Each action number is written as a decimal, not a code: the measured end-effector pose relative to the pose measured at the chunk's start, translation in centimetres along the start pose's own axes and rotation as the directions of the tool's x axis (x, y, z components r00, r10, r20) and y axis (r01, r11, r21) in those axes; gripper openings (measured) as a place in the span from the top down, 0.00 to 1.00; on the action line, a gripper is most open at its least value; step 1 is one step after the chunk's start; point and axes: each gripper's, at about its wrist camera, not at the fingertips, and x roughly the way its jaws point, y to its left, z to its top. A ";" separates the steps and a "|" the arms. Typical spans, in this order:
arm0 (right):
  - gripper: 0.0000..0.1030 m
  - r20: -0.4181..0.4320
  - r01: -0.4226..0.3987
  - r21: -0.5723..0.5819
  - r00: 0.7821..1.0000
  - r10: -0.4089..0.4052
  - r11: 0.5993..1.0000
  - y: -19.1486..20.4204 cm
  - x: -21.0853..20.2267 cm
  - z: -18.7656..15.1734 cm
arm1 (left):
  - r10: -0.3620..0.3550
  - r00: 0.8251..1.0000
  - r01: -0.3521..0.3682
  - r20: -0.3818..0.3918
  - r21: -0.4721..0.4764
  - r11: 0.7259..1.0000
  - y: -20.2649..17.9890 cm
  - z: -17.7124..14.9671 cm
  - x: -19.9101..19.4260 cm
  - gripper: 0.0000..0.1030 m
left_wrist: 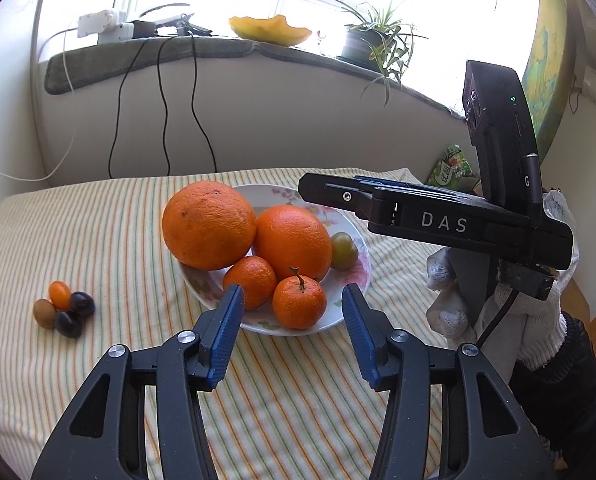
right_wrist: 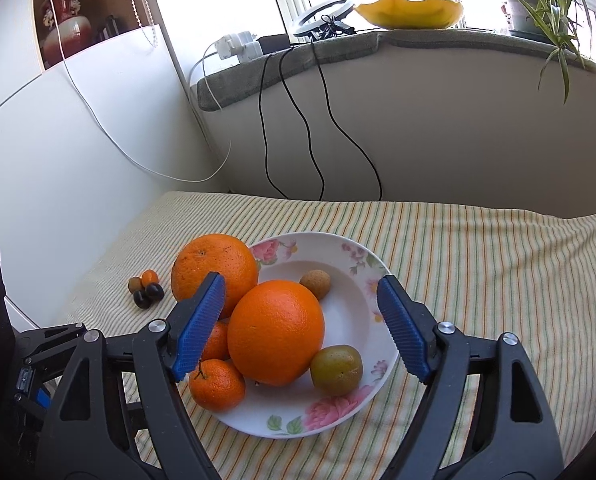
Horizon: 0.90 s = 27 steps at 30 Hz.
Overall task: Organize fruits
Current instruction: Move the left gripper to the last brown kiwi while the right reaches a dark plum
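A floral plate on the striped cloth holds two large oranges, two small mandarins, a green-brown fruit and a small tan fruit. A cluster of small fruits lies on the cloth left of the plate. My left gripper is open and empty, just before the plate's near rim. My right gripper is open and empty, with its jaws on either side of the front orange, above the plate. It shows in the left wrist view over the plate's right side.
The cloth-covered table ends at a wall with hanging black cables. The windowsill above holds a yellow bowl, a potted plant and power adapters. A green packet lies at the table's far right.
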 end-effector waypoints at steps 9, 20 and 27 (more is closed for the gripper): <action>0.22 0.021 -0.021 -0.041 1.000 0.022 0.999 3.3 -0.8 0.4 | 0.024 0.999 -0.023 0.027 -0.029 0.999 2.4 -0.4 -1.4 0.51; 0.21 0.021 -0.054 -0.108 0.998 0.057 0.993 8.1 -0.3 0.3 | 0.089 0.995 -0.085 0.047 -0.079 0.993 6.8 -1.4 -3.1 0.51; 0.22 -0.008 -0.087 -0.159 0.996 0.086 0.983 11.2 0.7 -0.6 | 0.170 0.985 -0.163 0.026 -0.157 0.974 11.9 -3.0 -4.3 0.52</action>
